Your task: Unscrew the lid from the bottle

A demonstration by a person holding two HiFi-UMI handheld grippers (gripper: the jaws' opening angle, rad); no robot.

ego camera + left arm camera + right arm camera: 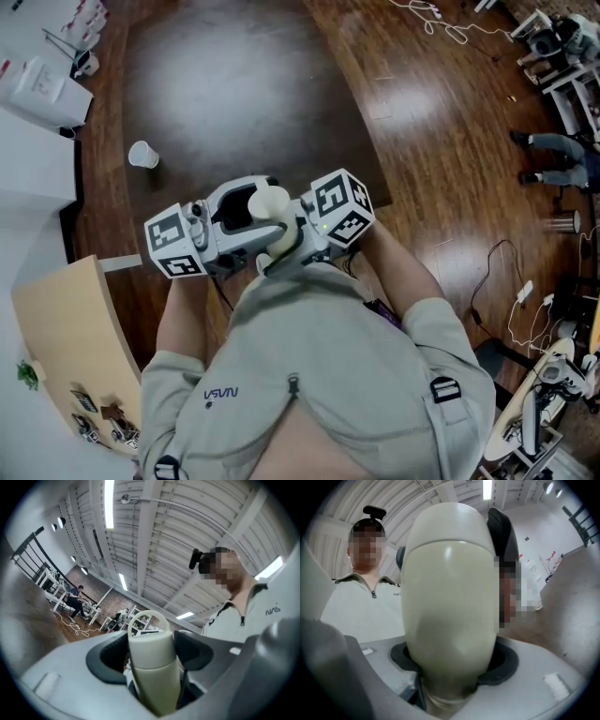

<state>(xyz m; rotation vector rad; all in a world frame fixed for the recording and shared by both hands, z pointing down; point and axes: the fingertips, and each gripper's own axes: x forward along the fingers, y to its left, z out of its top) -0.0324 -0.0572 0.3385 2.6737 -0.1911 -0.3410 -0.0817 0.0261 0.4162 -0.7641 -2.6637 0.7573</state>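
A cream bottle (270, 208) is held up close to the person's chest, between both grippers. The left gripper view looks along its lid (149, 644), which carries a loop handle (149, 617). My left gripper (152, 656) has its dark pads (108, 658) against both sides of the lid. The rounded body (450, 597) fills the right gripper view, where my right gripper (450, 665) is shut round its lower end. From above, the left gripper (242, 217) and right gripper (292, 239) meet at the bottle, and their jaws are mostly hidden.
A dark round table (234, 84) lies ahead with a white cup (142, 155) on its side near the left edge. A white box (42, 94) and a light wooden panel (75, 347) stand at left. Cables (506, 281) trail on the wooden floor at right.
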